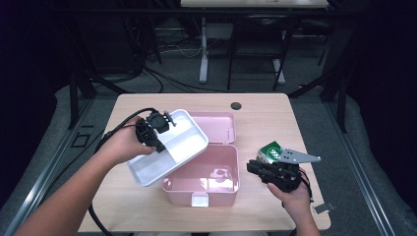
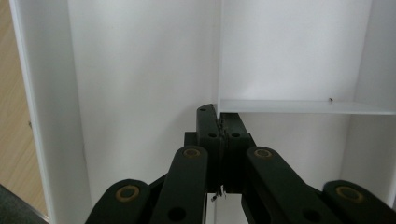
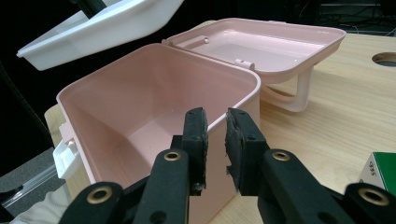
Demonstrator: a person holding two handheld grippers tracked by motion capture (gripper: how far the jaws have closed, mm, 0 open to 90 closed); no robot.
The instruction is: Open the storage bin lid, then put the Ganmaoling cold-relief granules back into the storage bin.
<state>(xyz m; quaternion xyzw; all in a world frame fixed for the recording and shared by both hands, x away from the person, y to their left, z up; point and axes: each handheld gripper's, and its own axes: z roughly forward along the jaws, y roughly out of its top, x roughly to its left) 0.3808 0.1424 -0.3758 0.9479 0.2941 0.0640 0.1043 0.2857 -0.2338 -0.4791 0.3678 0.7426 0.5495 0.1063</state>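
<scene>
A white divided tray hangs tilted over the left rim of an open pink box. My left gripper is shut on it. In the left gripper view the jaws pinch the tray's thin inner divider, with white tray walls all around. The pink box is empty, and its lid lies flat behind it. My right gripper rests just right of the box, its pads a narrow gap apart with nothing between them. The tray shows above the box's far corner.
A small green and white carton sits on the wooden table right behind my right gripper, at the lower right edge in the right gripper view. A round cable hole is at the back. A small metal piece lies near the table's right front corner.
</scene>
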